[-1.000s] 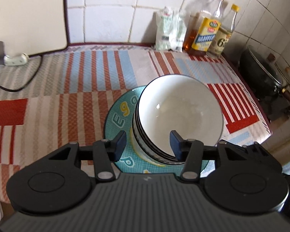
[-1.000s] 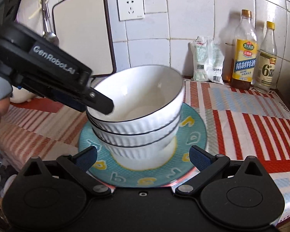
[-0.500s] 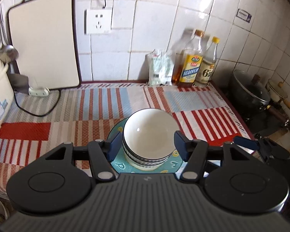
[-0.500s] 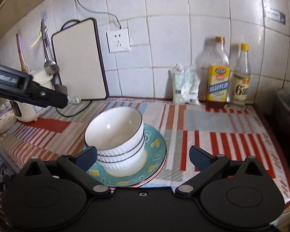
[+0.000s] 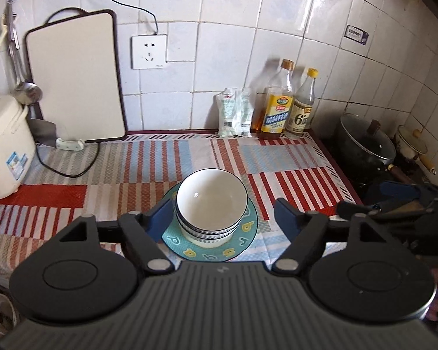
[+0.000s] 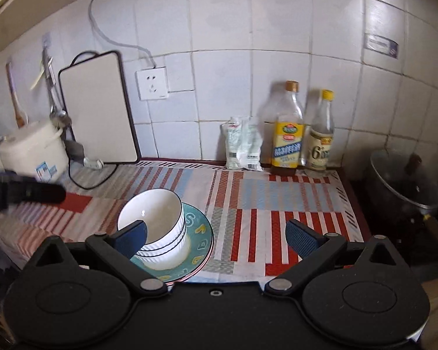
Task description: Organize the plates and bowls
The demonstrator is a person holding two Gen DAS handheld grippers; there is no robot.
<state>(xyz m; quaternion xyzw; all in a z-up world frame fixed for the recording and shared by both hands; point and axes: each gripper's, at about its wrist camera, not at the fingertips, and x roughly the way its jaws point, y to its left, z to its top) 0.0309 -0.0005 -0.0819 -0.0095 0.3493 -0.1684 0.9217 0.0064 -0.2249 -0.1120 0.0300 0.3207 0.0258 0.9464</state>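
Three white bowls with dark rims [image 5: 211, 204] sit nested in a stack on a teal plate with yellow letters [image 5: 245, 233], on the striped cloth. My left gripper [image 5: 223, 204] hovers high above and in front of the stack. Its jaws are opening and nothing is between them. The right wrist view has the bowl stack [image 6: 157, 218] and the teal plate [image 6: 200, 230] at lower left. My right gripper [image 6: 216, 229] stands wide open and holds nothing. The left gripper's dark finger [image 6: 26, 195] shows blurred at the left edge.
A rice cooker [image 5: 5, 151] and a white cutting board [image 5: 76, 78] stand at the back left. Two white packets [image 5: 236, 110] and two bottles [image 5: 277, 102] line the tiled wall. A black lidded pot [image 5: 365, 145] and a small cream pot [image 5: 408, 143] sit on the stove at right.
Both grippers have risen and drawn back from the bowl stack, which now looks small and far. The left jaws have widened. The bowls stay on the plate.
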